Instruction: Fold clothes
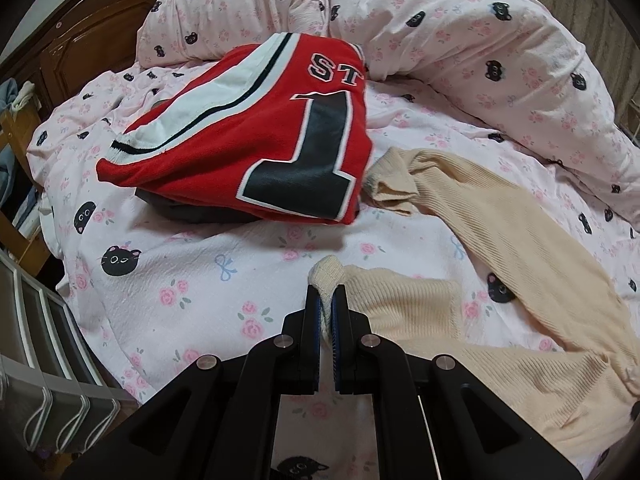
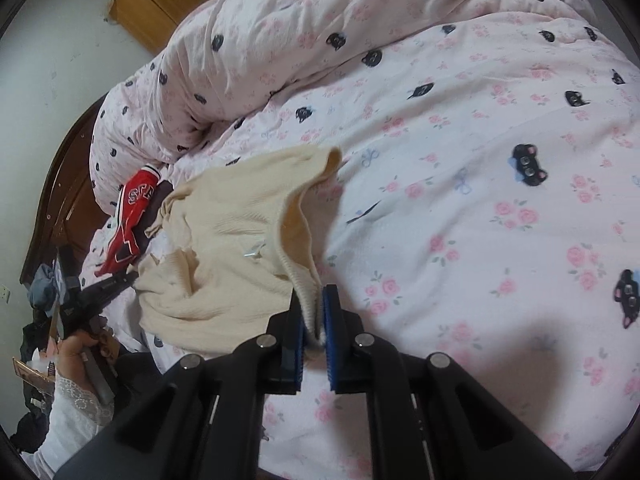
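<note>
A cream ribbed sweater (image 1: 532,280) lies spread on the bed, one sleeve reaching toward the far right. My left gripper (image 1: 327,300) is shut on a cuff or corner of it, which bunches up between the blue pads. In the right wrist view the same cream sweater (image 2: 224,232) is lifted and hangs slack, and my right gripper (image 2: 314,300) is shut on its ribbed edge. The left gripper (image 2: 120,280) appears there at the sweater's far corner, held by a hand (image 2: 78,344). A folded red jersey (image 1: 256,140) with a black number 1 rests on a dark garment behind.
The bed sheet (image 1: 180,264) is pink with roses and black cat faces. A rolled duvet (image 1: 480,48) in the same print lines the far side. A wooden headboard (image 1: 92,44) stands at the left, with grey drawers (image 1: 44,368) beside the bed. A wooden cabinet (image 2: 160,0) stands by the wall.
</note>
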Demonstrator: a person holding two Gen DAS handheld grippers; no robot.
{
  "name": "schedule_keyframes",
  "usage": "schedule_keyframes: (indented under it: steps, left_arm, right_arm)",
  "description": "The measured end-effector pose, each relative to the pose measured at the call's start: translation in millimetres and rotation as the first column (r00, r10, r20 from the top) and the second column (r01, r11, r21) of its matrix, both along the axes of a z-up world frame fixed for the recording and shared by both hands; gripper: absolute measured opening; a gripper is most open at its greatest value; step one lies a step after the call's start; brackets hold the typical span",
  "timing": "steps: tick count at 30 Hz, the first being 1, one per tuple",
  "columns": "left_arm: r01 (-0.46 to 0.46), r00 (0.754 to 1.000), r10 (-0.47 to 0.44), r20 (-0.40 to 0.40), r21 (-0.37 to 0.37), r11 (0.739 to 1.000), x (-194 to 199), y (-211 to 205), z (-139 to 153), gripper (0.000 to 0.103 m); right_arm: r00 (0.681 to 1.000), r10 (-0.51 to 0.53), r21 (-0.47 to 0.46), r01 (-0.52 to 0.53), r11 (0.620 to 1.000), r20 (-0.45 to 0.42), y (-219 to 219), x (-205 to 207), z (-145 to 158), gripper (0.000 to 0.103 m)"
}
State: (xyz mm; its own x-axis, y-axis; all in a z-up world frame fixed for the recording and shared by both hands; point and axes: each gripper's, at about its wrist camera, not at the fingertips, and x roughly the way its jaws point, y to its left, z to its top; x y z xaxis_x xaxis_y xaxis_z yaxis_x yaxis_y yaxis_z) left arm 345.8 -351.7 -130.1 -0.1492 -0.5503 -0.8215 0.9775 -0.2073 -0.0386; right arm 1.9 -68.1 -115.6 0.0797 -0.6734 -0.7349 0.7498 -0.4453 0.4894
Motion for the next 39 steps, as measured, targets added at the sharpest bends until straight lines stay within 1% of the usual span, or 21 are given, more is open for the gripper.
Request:
schedule_keyframes:
  steps: [4,7,10,13,19,22,26,28,30,32,34,35,36,39]
  left_arm:
    - [0.030,0.999,-0.030,0.012,0.010,0.999,-8.5,11.0,1.9,0.004]
    - [0.033,0.999,-0.033,0.025,-0.003,0.999,-8.9,19.5,6.9,0.004]
    - [0.018,1.000,-0.018,0.017,-0.009,1.000,-1.6,21.8,12.7,0.004]
    - [0.000,1.000,0.000,0.002,0.001,1.000,7.7,18.7,16.7,0.005]
    - [-0.026,1.000,0.026,-0.013,0.013,1.000,16.8,15.2,19.8,0.005]
    - [-0.043,0.999,0.043,-0.004,0.005,0.999,21.9,14.3,21.4,0.005]
    - [-0.077,0.997,0.077,-0.007,0.017,0.997,26.1,10.9,19.0,0.005]
    - [-0.081,0.997,0.081,-0.005,0.015,0.997,25.1,12.2,18.7,0.005]
    - [-0.064,0.998,0.064,0.006,-0.002,0.998,20.6,15.6,20.9,0.005]
    - [-0.046,0.999,0.047,0.020,-0.030,0.998,16.0,19.2,23.8,0.005]
    - [-0.035,0.999,0.037,0.032,-0.052,0.998,12.9,20.8,24.5,0.005]
    - [-0.032,0.999,0.033,0.032,-0.054,0.998,12.2,20.5,23.8,0.005]
    - [-0.028,0.999,0.030,0.031,-0.054,0.998,11.6,20.2,23.2,0.005]
    - [-0.017,1.000,0.018,0.020,-0.041,0.999,8.8,19.4,21.5,0.006]
  right_arm:
    - [1.000,-0.012,0.026,0.012,1.000,-0.012,11.4,-8.7,6.1,0.009]
    - [1.000,-0.014,0.053,0.014,0.999,-0.016,18.0,-14.1,6.5,0.009]
    - [1.000,-0.015,0.080,0.017,0.997,-0.020,24.6,-19.4,6.8,0.009]
    - [0.999,-0.015,0.102,0.019,0.995,-0.032,28.3,-21.7,8.0,0.009]
    - [0.999,0.004,0.188,0.003,0.982,-0.036,26.4,-19.7,-3.4,0.009]
    - [0.999,0.014,0.231,-0.005,0.973,-0.037,25.5,-18.6,-9.1,0.009]
    - [0.999,0.027,0.287,-0.015,0.958,-0.038,24.2,-17.2,-16.7,0.009]
    - [0.999,0.034,0.315,-0.020,0.949,-0.038,23.6,-16.5,-20.5,0.012]
    - [0.998,0.038,0.352,-0.022,0.936,-0.040,22.6,-15.0,-26.4,0.029]
    - [0.999,0.031,0.365,-0.013,0.931,-0.043,24.2,-16.5,-27.9,0.033]
    - [0.998,0.013,0.348,0.011,0.937,-0.065,27.0,-22.8,-19.4,0.042]
    - [0.997,0.004,0.339,0.022,0.941,-0.078,28.3,-26.0,-14.9,0.051]
    - [0.995,0.001,0.323,0.033,0.946,-0.103,27.9,-29.5,-7.6,0.052]
    - [0.990,0.003,0.258,0.034,0.966,-0.144,18.7,-42.9,17.6,0.052]
